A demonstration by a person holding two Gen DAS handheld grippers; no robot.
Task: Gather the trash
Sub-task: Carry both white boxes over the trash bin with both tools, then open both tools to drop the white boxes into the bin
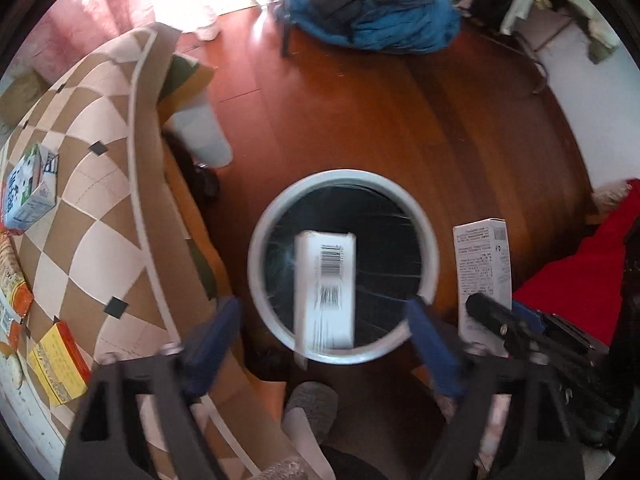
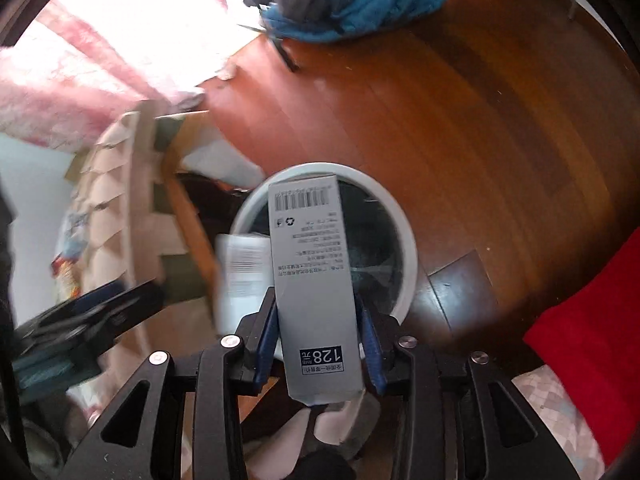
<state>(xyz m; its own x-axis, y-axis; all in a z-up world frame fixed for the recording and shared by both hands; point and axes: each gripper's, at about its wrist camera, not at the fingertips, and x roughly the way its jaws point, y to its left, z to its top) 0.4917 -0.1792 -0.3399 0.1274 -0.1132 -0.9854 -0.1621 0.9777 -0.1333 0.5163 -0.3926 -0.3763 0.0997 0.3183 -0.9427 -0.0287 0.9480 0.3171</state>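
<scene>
A white-rimmed bin (image 1: 256, 248) with a black liner stands on the wooden floor. My left gripper (image 1: 322, 304) hangs open right above it. A white barcoded box (image 1: 325, 288), blurred, is loose in the air between the spread fingers, over the bin's mouth. In the right wrist view this box (image 2: 240, 276) shows as a blur left of the bin (image 2: 408, 248). My right gripper (image 2: 316, 304) is shut on a tall grey box (image 2: 314, 272) printed "128", held upright over the bin's near rim. The left wrist view shows that grey box (image 1: 482, 264) just right of the bin.
A table with a checkered cloth (image 1: 92, 184) stands on the left, bearing a milk carton (image 1: 28, 188), a yellow box (image 1: 60, 360) and orange packets. A blue heap of clothes (image 1: 380, 20) lies far back, red fabric (image 1: 576, 280) on the right. A slippered foot (image 1: 312, 404) is beside the bin.
</scene>
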